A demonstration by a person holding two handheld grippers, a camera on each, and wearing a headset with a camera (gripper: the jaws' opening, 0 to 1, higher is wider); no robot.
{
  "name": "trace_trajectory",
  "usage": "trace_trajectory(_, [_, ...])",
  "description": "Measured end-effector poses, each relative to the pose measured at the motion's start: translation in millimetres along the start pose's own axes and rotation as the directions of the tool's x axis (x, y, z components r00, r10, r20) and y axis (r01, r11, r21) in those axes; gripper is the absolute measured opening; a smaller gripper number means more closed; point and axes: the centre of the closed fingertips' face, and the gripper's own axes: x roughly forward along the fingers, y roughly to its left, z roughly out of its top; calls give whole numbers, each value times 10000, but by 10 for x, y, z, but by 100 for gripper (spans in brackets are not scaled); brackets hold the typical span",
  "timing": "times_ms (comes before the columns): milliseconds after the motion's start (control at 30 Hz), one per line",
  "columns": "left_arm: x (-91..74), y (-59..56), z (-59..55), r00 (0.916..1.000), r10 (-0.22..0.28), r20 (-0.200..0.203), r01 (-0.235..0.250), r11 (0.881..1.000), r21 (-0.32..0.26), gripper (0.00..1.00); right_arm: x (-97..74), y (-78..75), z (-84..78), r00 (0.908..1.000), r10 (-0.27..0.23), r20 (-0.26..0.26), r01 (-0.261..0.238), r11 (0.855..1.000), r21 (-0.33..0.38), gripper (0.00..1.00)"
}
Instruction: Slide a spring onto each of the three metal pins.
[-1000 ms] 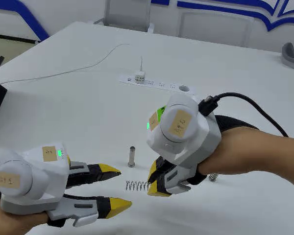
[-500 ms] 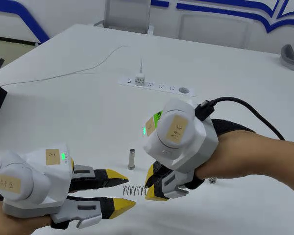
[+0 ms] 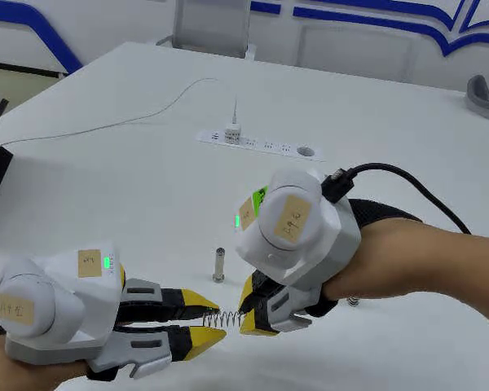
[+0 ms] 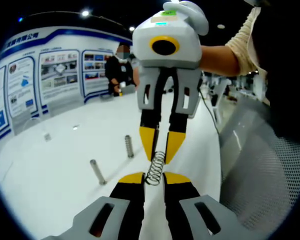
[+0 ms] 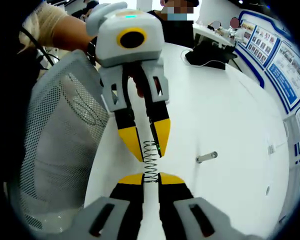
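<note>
A small wire spring (image 3: 230, 318) hangs level just above the white table (image 3: 130, 179), and my right gripper (image 3: 246, 320) is shut on its right end. My left gripper (image 3: 218, 321) is open, its yellow-tipped jaws standing above and below the spring's free left end. In the left gripper view the spring (image 4: 156, 167) runs from my own jaws up to the right gripper (image 4: 160, 150). The right gripper view has the spring (image 5: 150, 162) between my closed tips and the left gripper (image 5: 150, 152). One metal pin (image 3: 219, 265) stands upright just behind the spring. Two upright pins (image 4: 97, 171) (image 4: 129, 146) appear in the left gripper view.
A second spring (image 3: 354, 301) lies on the table under the right forearm. A white power strip (image 3: 261, 142) with a plugged charger and a thin white cable sits farther back. A mesh chair (image 5: 75, 125) is at the table's near edge.
My left gripper has moved right until its open jaws flank the spring's free end. The right gripper has stayed shut on the spring and barely moved.
</note>
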Motion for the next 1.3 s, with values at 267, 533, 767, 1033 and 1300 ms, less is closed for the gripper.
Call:
trace_trajectory(267, [4,8,-8,10000,11,5,-11,10000,47,13,0,-8,-3,10000,9,-13,-9,9999,-101,12])
trace_trajectory(533, [7,-3,-28,10000,-64,-52,64,10000,19,12,-33,-2,20,10000,21,-43,-23,9996,-273,12])
trace_trajectory(767, [9,-5,-51,9999,-60,-136,60,10000,8,12,-79,5,72,10000,-6,-45,4,9991,-435,12])
trace_trajectory(1033, [3,-10,-66,9998,-76,-173,75,10000,-26,11,-134,20,155,10000,-13,16,14,9981,-610,12])
trace_trajectory(1300, [12,-23,-69,9997,-140,-202,139,9999,-35,11,-186,19,271,9997,-67,245,86,9970,-771,12])
